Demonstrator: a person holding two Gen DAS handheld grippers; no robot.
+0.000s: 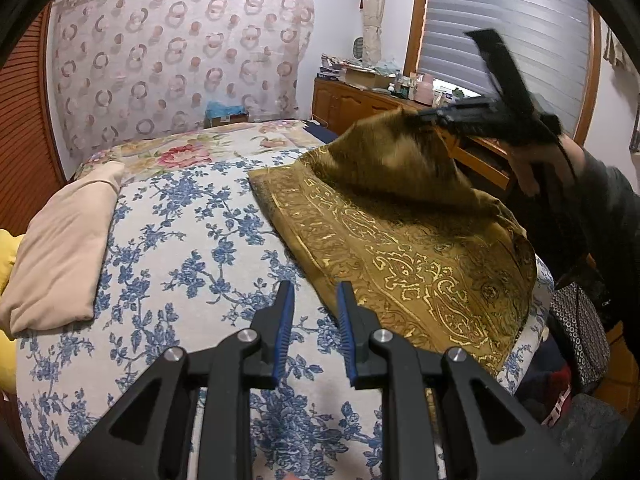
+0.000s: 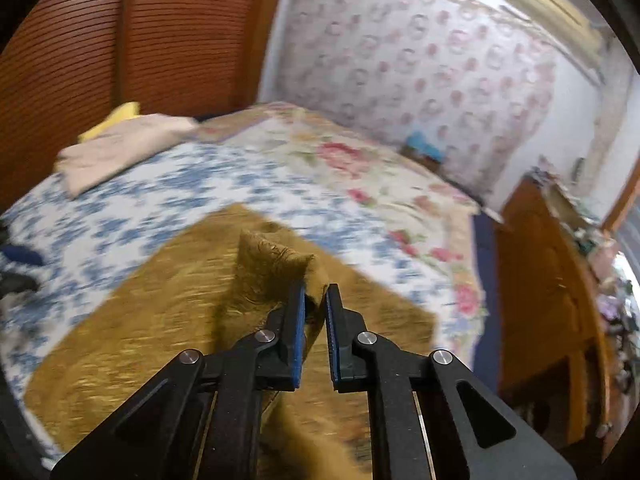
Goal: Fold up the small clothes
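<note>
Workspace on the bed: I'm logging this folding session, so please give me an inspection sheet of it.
Surface: bed under a blue floral sheet.
Job's things: olive-gold patterned cloth lying on the bed, one corner lifted.
Clutter: folded beige cloth at the far left, something yellow beside it.
Grippers: left gripper open, holding nothing, by the cloth's near edge; right gripper has its fingers pinching the raised corner.
Cables: nothing seen.
Surroundings: patterned curtain, wooden dresser piled with items, window blinds, louvred wooden door.
</note>
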